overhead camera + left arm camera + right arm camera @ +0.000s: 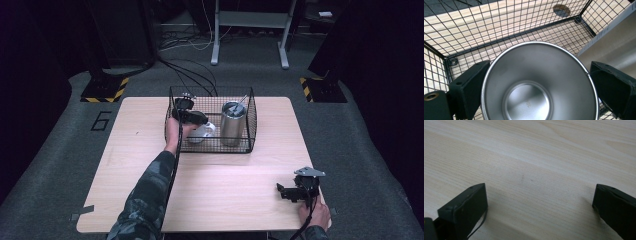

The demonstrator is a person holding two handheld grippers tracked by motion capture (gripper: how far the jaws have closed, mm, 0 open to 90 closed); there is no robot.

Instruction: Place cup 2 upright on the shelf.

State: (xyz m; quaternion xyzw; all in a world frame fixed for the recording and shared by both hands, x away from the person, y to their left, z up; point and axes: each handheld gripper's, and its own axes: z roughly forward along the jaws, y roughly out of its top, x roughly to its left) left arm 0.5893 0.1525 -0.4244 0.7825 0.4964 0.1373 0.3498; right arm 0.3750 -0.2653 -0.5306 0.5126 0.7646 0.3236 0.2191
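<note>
A black wire basket stands at the back middle of the wooden table. Inside it my left gripper holds a small steel cup near the basket's left side. In the left gripper view the cup opens toward the camera, and my left gripper has a jaw pressed on each side of its rim. A tall steel tumbler stands upright to the cup's right. My right gripper rests low at the table's front right, open, with bare wood between the jaws of the right gripper.
The tumbler's wall rises close beside the cup on the right. The basket's mesh floor and walls surround the left gripper. Table legs and cables lie on the floor beyond the table.
</note>
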